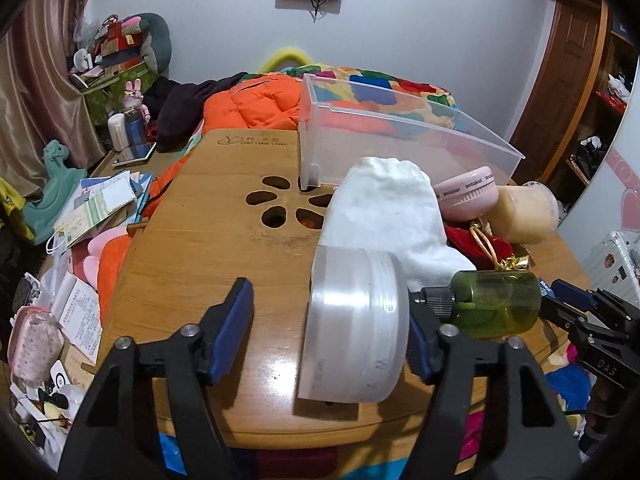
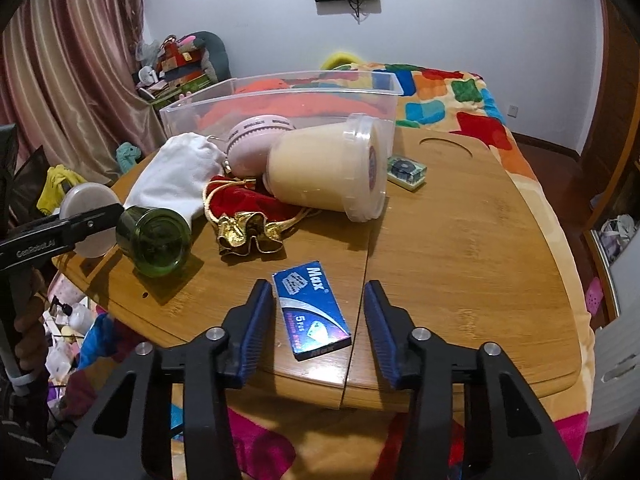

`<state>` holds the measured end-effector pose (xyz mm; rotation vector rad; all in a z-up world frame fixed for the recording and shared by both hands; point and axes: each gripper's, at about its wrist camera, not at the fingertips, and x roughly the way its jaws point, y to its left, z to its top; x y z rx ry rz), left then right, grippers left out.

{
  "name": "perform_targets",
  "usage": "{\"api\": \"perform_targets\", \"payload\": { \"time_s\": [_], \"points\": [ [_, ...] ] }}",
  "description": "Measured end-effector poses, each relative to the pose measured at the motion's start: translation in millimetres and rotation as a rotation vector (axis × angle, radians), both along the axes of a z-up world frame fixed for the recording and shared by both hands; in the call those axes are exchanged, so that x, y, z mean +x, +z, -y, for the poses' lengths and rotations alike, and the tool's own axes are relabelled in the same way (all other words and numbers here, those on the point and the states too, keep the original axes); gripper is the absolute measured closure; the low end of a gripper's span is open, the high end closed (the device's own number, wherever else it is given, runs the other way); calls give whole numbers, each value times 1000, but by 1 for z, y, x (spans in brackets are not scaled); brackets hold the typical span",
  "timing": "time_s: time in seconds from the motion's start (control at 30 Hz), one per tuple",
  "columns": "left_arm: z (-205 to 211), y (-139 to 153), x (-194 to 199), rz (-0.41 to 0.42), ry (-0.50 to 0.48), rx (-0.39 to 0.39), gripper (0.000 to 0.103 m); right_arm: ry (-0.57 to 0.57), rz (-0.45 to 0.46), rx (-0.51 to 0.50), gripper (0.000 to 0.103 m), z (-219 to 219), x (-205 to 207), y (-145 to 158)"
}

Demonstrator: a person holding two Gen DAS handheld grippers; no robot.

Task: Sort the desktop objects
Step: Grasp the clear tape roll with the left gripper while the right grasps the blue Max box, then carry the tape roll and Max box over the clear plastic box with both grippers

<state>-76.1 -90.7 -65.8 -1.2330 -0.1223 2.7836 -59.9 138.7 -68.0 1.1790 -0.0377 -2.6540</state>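
My left gripper [image 1: 332,330] is open, its fingers either side of a frosted round jar [image 1: 354,324] standing on edge on the bamboo table [image 1: 208,256]; the jar leans against the right finger. My right gripper [image 2: 316,316] is open around a blue "Max" box [image 2: 310,314] lying flat near the table's front edge. A green bottle [image 1: 494,300] lies on its side between the two grippers, also seen in the right wrist view [image 2: 154,240]. A clear plastic bin [image 1: 400,140] stands at the back of the table, also seen in the right wrist view [image 2: 280,96].
A white cloth pouch [image 1: 384,208], pink round case [image 1: 466,196], cream lidded tub [image 2: 328,168], red and gold drawstring bag [image 2: 248,212] and small clear case [image 2: 406,170] lie mid-table. A bed with a colourful blanket is behind. Clutter lies left of the table.
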Motion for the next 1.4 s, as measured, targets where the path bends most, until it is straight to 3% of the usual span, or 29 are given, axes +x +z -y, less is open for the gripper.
{"api": "perform_targets", "payload": {
  "time_s": [0.23,0.4,0.67,0.9,1.4],
  "points": [
    [-2,-3,-2,14,18,-32,56,-2,-1,-5,63,0,2,0],
    [-10,-2,0,-5,24,-95,74,-19,-7,-12,78,-6,1,1],
    [-13,8,3,-57,54,-173,74,-2,-22,-18,79,-8,2,4],
    [-15,26,8,-105,44,-185,74,28,-79,-20,79,-8,5,26],
    [-11,49,0,-122,21,-208,74,130,-125,-122,79,-11,-8,67]
  ]
}}
